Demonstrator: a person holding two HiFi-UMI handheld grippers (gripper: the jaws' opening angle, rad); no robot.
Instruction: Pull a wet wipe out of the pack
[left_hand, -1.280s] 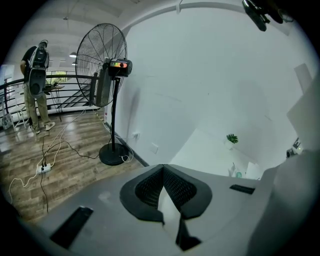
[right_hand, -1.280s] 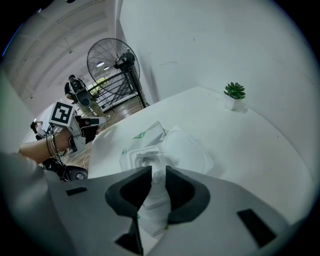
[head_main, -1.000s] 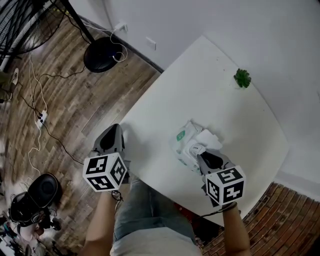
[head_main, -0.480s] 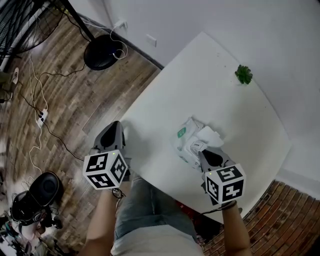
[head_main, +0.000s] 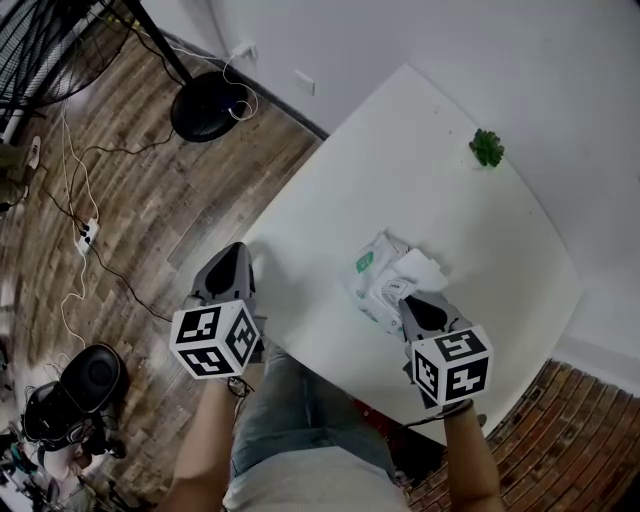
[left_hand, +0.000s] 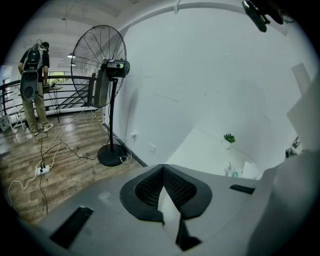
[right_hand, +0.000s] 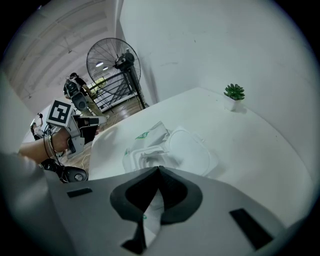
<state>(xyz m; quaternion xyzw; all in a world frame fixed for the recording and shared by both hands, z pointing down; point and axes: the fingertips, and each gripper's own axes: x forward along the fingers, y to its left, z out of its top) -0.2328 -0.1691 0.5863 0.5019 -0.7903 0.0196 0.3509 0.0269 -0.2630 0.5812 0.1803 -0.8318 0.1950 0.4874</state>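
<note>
Wet wipe pack (head_main: 372, 270) lies lid-open on the surface (head_main: 450, 190), the right gripper (head_main: 404, 300) with fingers clenched at its opening — seemingly nipping the wipe (right_hand: 148, 160), due a slow upward draw — while the left gripper (head_main: 233, 255), clenched empty, hangs aside.

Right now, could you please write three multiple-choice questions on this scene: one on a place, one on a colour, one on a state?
1. Where does the plant stand?
A) on a shelf
B) at the far end of the table, near the wall
C) on a chair

2. What colour is the plant?
A) green
B) red
C) yellow

3. How is the lid of the pack?
A) shut
B) torn off
C) flipped open

Answers:
1 B, it stands on the white top, well beyond the pack.
2 A, its leaves are green.
3 C, the lid lies back beside the opening.
</note>
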